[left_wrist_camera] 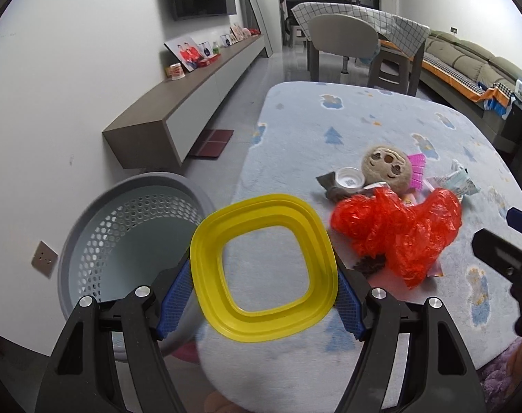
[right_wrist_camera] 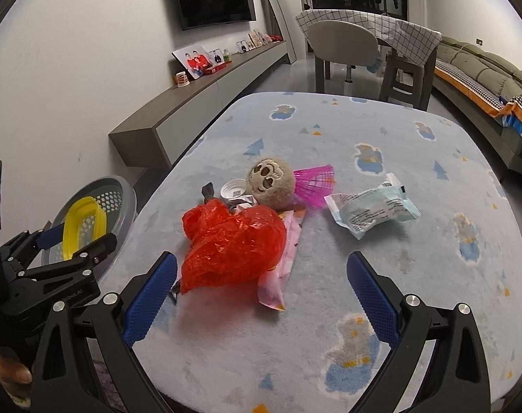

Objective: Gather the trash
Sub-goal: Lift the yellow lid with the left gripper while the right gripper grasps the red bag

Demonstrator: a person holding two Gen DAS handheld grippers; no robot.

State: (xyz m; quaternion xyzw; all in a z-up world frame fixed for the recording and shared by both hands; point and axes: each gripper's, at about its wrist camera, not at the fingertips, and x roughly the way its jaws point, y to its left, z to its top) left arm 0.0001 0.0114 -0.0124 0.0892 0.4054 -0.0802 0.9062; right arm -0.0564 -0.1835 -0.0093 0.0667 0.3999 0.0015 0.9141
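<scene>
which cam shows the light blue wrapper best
The right wrist view: the light blue wrapper lies whole and unobstructed on the rug. The left wrist view catches only a small part behind the red bag.

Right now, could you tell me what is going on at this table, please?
A person is clearing trash with two handheld grippers. The left gripper grips a yellow square plastic ring beside the grey perforated basket. The right gripper is open and empty, facing the red plastic bag. A pale blue wrapper, a pink packet and a plush toy lie on the blue patterned cover.
</scene>
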